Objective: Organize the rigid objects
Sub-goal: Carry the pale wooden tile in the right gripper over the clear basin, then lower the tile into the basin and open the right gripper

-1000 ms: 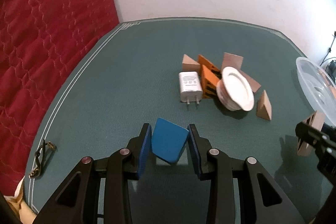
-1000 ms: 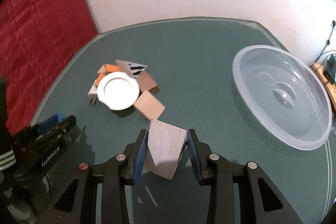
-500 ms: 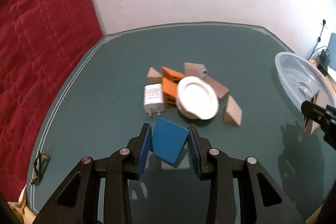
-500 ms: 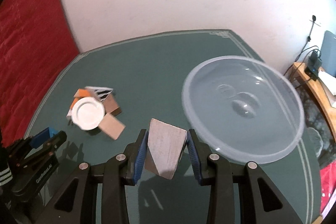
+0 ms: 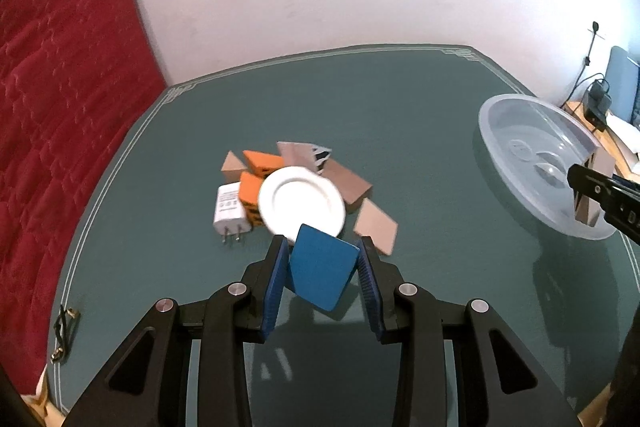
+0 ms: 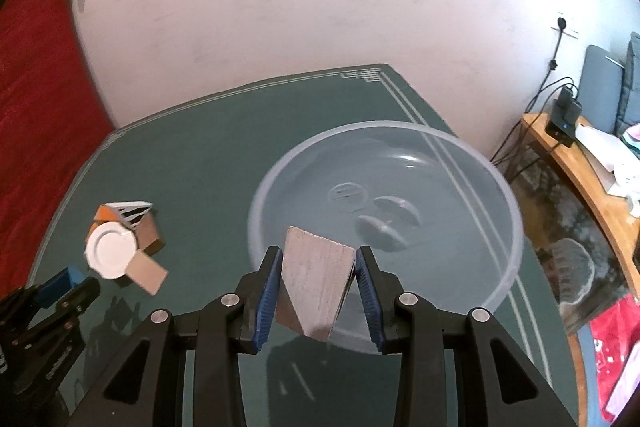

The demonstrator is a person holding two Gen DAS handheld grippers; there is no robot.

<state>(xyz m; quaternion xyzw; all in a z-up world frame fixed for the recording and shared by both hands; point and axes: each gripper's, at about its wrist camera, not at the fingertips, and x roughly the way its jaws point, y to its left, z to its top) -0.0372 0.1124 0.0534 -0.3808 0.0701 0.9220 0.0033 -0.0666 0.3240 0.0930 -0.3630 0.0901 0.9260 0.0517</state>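
- Left of the clear plastic basin (image 5: 532, 163), left wrist view: we see the left gripper (image 5: 323, 277) clamped, jaws narrow, on a blue block (image 5: 322, 273) held tilted, one corner up, above the green table (image 5: 180, 187).
- Block reads as stiff and light, with smooth painted faces; we judge it could slip if the squeeze eases. Pads sit on its two flat sides, which looks like the right place to hold.
- Further left of the basin: the unsorted pile, with a white saucer (image 5: 302, 205) on top, orange blocks (image 5: 260, 163), tan wedges and a white plug charger (image 5: 230, 209). We judge the saucer to be the fragile one, best taken by the rim.
- Left hand pose: tool pitched down toward the table, well short of the basin.
- Over the near rim of the basin (image 6: 496, 291), right wrist view: the right gripper (image 6: 318, 291) is closed on a pale wooden wedge (image 6: 316, 279), pads on its flat sides, pointed end down.
- Wedge looks rigid and light, with raw grain that should grip well.
- Right hand pose: pitched down, aimed into the basin, which holds nothing yet.
- Left of the basin in this view, the pile and the other tool with its blue block show at the frame edge.
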